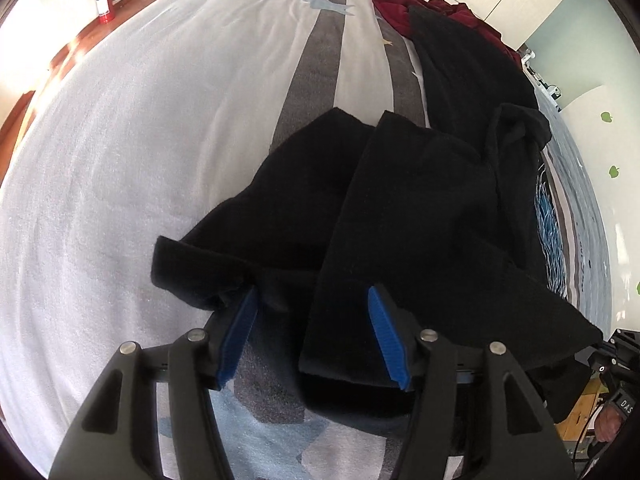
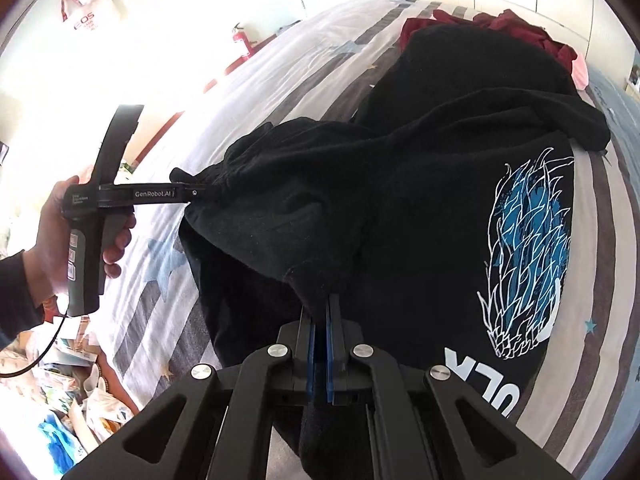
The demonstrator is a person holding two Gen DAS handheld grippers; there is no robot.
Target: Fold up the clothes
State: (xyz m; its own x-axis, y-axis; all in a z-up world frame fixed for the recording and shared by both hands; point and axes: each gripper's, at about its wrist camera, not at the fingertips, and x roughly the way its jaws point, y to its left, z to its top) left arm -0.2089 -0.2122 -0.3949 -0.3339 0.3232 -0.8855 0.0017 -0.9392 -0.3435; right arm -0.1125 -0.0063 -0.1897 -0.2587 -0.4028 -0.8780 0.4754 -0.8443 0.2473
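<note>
A black sweatshirt (image 2: 420, 184) with a blue and white print (image 2: 528, 248) lies on the striped bed; it also shows in the left wrist view (image 1: 420, 208). My right gripper (image 2: 321, 304) is shut on a fold of the black fabric and lifts it. My left gripper (image 1: 312, 294) is open, its blue pads (image 1: 240, 332) on either side of a black sleeve or edge. In the right wrist view the left gripper (image 2: 196, 193) shows at the sweatshirt's left edge, held by a hand.
A dark red garment (image 1: 400, 4) lies at the far end of the bed (image 1: 140, 140), with a pink item (image 2: 580, 72) beside it. A red fire extinguisher (image 1: 103, 2) stands on the floor. Bags and clutter (image 2: 72, 392) lie on the floor.
</note>
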